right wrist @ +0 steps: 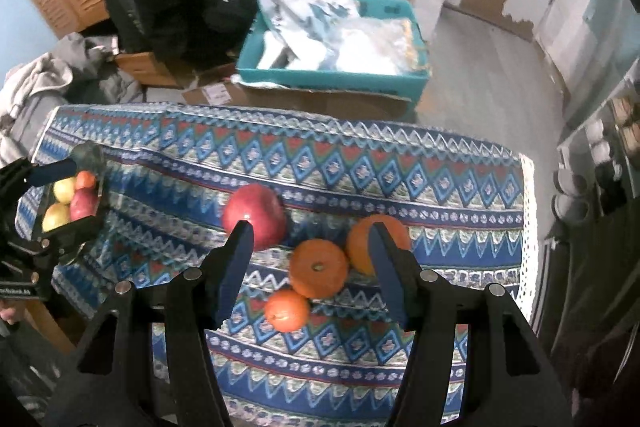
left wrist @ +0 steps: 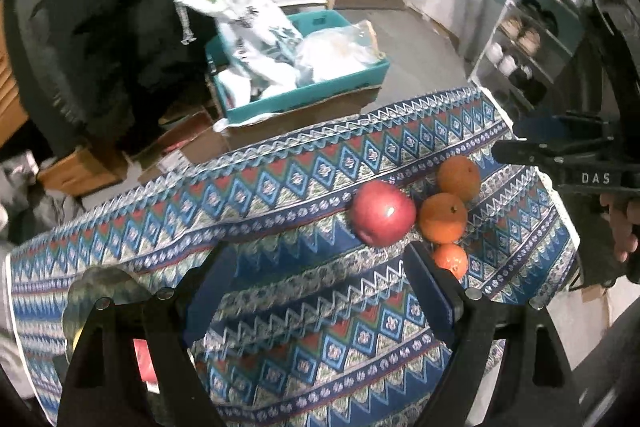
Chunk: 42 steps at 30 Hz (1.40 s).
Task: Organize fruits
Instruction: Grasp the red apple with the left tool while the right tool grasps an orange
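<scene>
A red apple (right wrist: 256, 215), two oranges (right wrist: 318, 267) (right wrist: 362, 241) and a small mandarin (right wrist: 286, 309) lie together on the patterned tablecloth (right wrist: 440, 195). My right gripper (right wrist: 310, 255) is open and empty, hovering over them with the nearer orange between its fingers. At the cloth's left a clear bowl (right wrist: 86, 157) holds yellow and red fruit (right wrist: 72, 199). My left gripper (left wrist: 316, 271) is open and empty above the cloth, the apple (left wrist: 382, 213), oranges (left wrist: 442, 217) and mandarin (left wrist: 452, 259) just beyond its right finger. The bowl rim (left wrist: 100, 281) shows at lower left.
Beyond the table's far edge a teal crate (right wrist: 332, 79) with plastic bags sits on cardboard boxes. A pile of clothes (right wrist: 48, 79) lies left. A shoe rack (left wrist: 532, 39) stands right. The cloth's right edge (right wrist: 528, 227) drops off near the oranges.
</scene>
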Each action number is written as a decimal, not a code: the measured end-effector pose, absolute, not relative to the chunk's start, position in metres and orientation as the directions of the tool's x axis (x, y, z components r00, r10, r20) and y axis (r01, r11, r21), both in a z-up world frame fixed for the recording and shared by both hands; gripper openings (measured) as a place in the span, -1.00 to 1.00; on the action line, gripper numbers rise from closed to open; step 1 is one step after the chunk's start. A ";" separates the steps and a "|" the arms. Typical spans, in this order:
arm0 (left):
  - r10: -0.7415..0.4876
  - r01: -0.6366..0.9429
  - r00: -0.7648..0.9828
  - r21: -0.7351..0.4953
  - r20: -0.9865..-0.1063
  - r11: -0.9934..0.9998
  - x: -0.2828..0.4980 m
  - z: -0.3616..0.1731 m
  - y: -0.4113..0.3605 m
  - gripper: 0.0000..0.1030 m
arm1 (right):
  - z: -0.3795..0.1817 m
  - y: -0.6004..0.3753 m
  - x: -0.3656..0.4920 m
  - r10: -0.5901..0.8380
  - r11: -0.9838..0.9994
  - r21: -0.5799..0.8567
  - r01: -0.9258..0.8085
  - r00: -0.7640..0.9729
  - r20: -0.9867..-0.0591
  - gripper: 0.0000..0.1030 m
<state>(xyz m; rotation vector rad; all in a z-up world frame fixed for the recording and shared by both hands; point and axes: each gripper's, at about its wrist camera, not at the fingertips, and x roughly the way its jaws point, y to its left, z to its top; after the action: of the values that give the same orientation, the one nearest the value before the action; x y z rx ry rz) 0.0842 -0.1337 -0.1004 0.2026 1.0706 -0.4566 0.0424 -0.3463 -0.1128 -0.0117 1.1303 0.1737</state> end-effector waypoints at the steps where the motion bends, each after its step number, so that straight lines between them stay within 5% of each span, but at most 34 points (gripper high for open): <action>1: -0.265 0.467 0.389 -0.059 -0.882 0.882 0.087 -0.104 -0.140 0.68 | -0.118 -0.353 0.046 0.125 0.988 0.079 -0.130 0.406 -0.905 0.16; 28: -0.298 0.497 0.189 -0.170 -0.936 0.851 0.136 -0.207 -0.212 0.69 | -0.230 -0.417 0.091 0.168 0.983 0.179 0.037 0.198 -0.966 0.18; 42: -0.331 0.494 0.139 -0.225 -0.933 0.840 0.145 -0.230 -0.230 0.73 | -0.259 -0.411 0.100 0.179 0.981 0.189 0.043 0.166 -0.970 0.40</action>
<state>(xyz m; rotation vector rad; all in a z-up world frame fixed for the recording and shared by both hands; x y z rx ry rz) 0.1453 -0.2302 -0.2303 0.1489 1.3017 -0.5992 0.1000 -0.4112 -0.2586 0.1878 1.4037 0.0977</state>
